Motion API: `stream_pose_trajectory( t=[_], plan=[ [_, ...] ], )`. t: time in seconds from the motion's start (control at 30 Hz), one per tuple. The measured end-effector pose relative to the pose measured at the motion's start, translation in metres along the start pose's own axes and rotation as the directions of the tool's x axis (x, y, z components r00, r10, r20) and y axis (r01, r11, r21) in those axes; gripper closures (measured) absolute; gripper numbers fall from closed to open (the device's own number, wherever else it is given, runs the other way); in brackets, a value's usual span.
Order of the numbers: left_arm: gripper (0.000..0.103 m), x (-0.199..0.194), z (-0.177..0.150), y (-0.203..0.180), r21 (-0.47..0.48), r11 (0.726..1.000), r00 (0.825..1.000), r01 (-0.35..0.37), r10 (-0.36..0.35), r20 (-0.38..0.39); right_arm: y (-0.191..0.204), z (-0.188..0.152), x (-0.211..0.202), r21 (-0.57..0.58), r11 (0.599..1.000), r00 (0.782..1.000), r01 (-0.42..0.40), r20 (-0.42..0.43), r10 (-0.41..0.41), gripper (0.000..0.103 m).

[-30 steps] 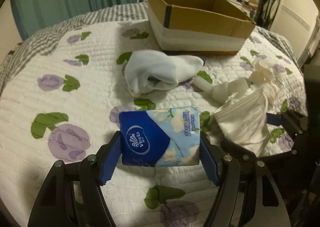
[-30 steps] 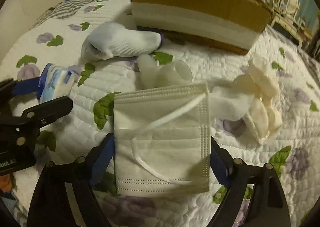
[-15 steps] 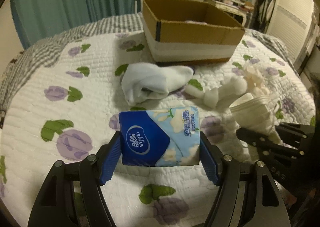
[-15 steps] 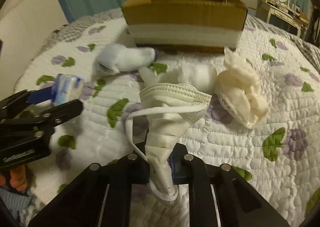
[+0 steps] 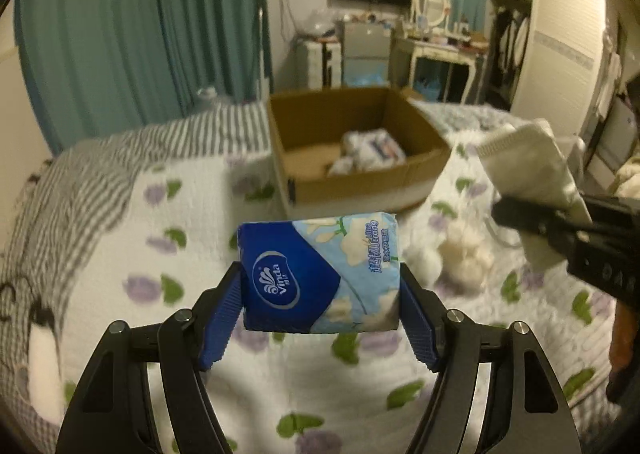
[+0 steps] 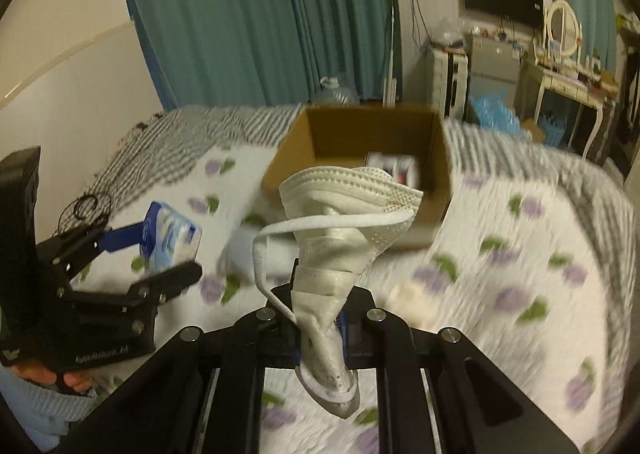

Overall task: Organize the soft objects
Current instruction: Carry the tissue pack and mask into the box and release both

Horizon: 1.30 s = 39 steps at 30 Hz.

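My left gripper (image 5: 320,306) is shut on a blue Vinda tissue pack (image 5: 320,274) and holds it in the air above the bed; it also shows in the right wrist view (image 6: 170,240). My right gripper (image 6: 320,330) is shut on a crumpled white face mask (image 6: 340,222), also raised; the mask shows at the right of the left wrist view (image 5: 528,170). An open cardboard box (image 5: 360,182) stands on the bed beyond both grippers, with a few white packs inside (image 5: 370,150). A cream cloth bundle (image 5: 464,254) lies on the quilt.
The bed has a white quilt with purple flowers (image 5: 120,254) and a grey striped blanket (image 5: 100,174) at its far side. Teal curtains (image 6: 260,34), a dresser with a mirror (image 5: 432,6) and a wardrobe (image 5: 560,34) stand behind.
Both grippers rose from the quilt with their loads and now look level toward the box, whose inside is visible. The right gripper shut on the mask between the first frames.
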<state>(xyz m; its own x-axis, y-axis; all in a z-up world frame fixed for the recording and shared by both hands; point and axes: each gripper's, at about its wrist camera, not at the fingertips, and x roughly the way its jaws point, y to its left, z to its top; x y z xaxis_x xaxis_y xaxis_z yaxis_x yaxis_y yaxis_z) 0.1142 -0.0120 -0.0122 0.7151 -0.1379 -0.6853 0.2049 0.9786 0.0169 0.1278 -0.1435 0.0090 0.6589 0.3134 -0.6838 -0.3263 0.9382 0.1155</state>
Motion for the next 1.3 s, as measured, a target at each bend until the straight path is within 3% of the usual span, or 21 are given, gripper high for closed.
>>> stream_pose_trajectory(
  t=[0.27,0.5,0.73,0.93,1.0,1.07,1.13,1.2,1.3],
  plan=[
    [0.031,0.016,0.068,-0.007,0.036,0.999,0.998,-0.018,0.016,0.069,-0.022,0.078,0.015,-0.056,0.997,0.998,0.052,0.032,-0.05,0.091],
    [0.031,0.074,0.113,-0.007,0.037,0.999,0.999,-0.023,0.022,0.031,-0.045,0.126,0.072,-0.072,0.996,0.999,0.052,0.005,-0.052,0.091],
    [0.031,0.15,0.123,-0.004,0.03,0.999,0.997,-0.012,0.014,-0.07,-0.072,0.135,0.141,-0.042,0.998,0.997,0.041,-0.059,-0.044,0.09],
    [0.03,0.18,0.118,-0.003,0.024,1.0,0.995,0.0,0.002,-0.102,-0.092,0.133,0.186,-0.024,0.999,0.994,0.034,-0.104,-0.037,0.088],
    [0.03,0.181,0.118,-0.006,0.031,0.999,0.996,0.014,-0.011,-0.086,-0.095,0.134,0.194,-0.018,0.999,0.993,0.041,-0.111,-0.043,0.075],
    [0.027,0.18,0.118,-0.008,0.039,0.999,0.998,-0.007,0.009,-0.069,-0.097,0.134,0.195,-0.016,0.998,0.993,0.053,-0.103,-0.055,0.034],
    [0.021,0.178,0.119,-0.009,0.042,0.999,0.998,-0.026,0.028,-0.055,-0.1,0.136,0.193,0.004,0.999,0.994,0.051,-0.092,-0.051,0.025],
    [0.02,0.174,0.119,-0.009,0.033,0.999,0.999,-0.031,0.033,-0.043,-0.101,0.138,0.188,0.03,0.999,0.995,0.035,-0.098,-0.032,0.025],
    [0.02,0.166,0.119,-0.006,0.017,1.0,0.999,-0.019,0.02,-0.042,-0.101,0.14,0.175,0.033,0.997,0.993,0.071,-0.096,-0.068,0.021]
  ],
)
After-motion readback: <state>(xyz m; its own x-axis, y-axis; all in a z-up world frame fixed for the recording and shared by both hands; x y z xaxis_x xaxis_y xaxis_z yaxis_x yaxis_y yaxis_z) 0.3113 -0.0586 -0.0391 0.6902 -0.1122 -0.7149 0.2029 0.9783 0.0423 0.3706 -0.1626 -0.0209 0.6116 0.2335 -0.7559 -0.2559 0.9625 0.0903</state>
